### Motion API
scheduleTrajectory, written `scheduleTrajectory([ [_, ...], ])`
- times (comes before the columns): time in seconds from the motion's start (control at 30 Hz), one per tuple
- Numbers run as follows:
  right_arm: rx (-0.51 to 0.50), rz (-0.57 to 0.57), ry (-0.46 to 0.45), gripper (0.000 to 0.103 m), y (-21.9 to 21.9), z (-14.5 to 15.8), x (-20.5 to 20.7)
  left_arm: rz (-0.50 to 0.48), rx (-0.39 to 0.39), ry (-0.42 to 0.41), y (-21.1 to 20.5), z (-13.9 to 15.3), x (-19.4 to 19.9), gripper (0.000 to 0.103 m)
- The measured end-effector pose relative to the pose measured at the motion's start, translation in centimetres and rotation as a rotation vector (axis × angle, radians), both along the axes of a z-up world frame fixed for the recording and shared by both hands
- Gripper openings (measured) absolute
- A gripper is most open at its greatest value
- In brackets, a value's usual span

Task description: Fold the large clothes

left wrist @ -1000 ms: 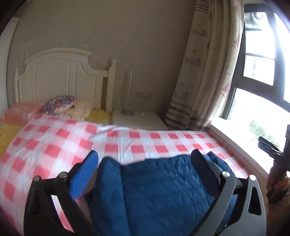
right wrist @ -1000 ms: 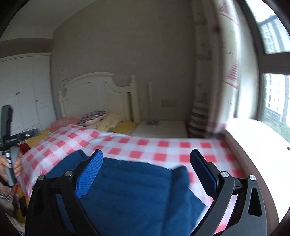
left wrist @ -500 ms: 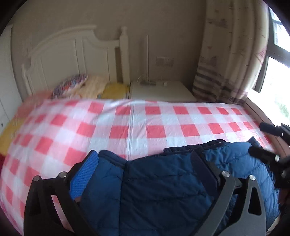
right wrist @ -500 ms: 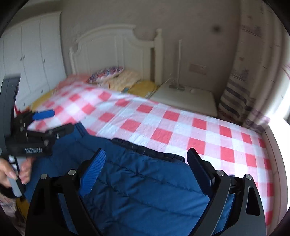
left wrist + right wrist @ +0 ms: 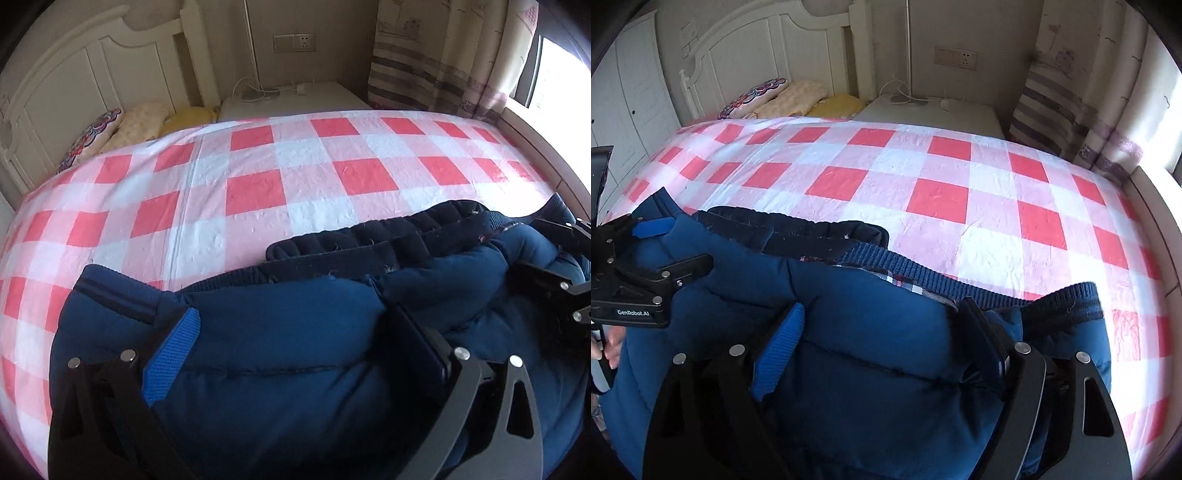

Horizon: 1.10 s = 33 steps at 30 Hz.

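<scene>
One navy quilted jacket point(image 5: 295, 354) lies bunched along the near edge of the red-and-white checked bedspread point(image 5: 280, 192), its dark ribbed collar turned toward the white headboard point(image 5: 55, 85).

The left wrist view alone shows the jacket's left corner with its dark binding, lying on the bedspread on the headboard side. The right wrist view alone shows a strip of plaid lining point(image 5: 905, 282) under the ribbed knit hem, a white wardrobe point(image 5: 624, 92) left of the headboard, and the person's hand point(image 5: 609, 345) gripping the left tool's handle.

Two grippers are present. The left gripper point(image 5: 295, 341) has its fingers spread wide, with a thick fold of jacket between them; whether the pads press the fabric I cannot tell. The right gripper point(image 5: 882, 332) is closing, its fingers still apart with a puffy fold between them, not visibly squeezed.

Three cushions sit against the headboard: one patterned point(image 5: 88, 140), one cream, one yellow. One white nightstand point(image 5: 295, 98) stands beside it, under one wall socket point(image 5: 294, 42).
</scene>
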State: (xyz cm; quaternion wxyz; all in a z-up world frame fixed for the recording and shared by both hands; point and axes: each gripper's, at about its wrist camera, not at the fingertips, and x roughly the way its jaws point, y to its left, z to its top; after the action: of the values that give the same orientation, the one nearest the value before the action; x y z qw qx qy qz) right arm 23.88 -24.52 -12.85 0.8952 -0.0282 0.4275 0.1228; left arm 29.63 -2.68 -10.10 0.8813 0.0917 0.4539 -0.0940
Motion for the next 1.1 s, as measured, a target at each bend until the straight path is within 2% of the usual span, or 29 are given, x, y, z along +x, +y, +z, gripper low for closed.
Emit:
scheduleTrajectory([
  [0.17, 0.017, 0.000, 0.005, 0.078, -0.1, -0.2, 0.3, 0.011, -0.098, 0.007, 1.4, -0.8, 0.1, 0.101],
  [0.4, 0.042, 0.002, 0.008, 0.082, -0.3, -0.3, 0.5, 0.016, -0.161, -0.002, 2.1, -1.2, 0.5, 0.101],
  [0.87, 0.101, 0.008, 0.033, 0.087, -0.8, -0.6, 0.9, 0.011, -0.180, 0.015, 2.2, -1.2, 0.9, 0.101],
  [1.0, 0.017, -0.056, 0.044, 0.088, 0.0, 0.4, 0.5, 0.026, -0.195, 0.076, 3.4, 0.3, 0.6, 0.101],
  [1.07, -0.018, -0.106, 0.008, 0.090, 0.5, 1.7, -0.8, 0.045, -0.245, 0.050, 5.2, 2.1, -0.5, 0.101],
  [1.1, -0.005, -0.097, -0.030, 0.090, 1.1, 2.8, -1.9, 0.065, -0.254, 0.015, 6.2, 3.1, -1.2, 0.101],
])
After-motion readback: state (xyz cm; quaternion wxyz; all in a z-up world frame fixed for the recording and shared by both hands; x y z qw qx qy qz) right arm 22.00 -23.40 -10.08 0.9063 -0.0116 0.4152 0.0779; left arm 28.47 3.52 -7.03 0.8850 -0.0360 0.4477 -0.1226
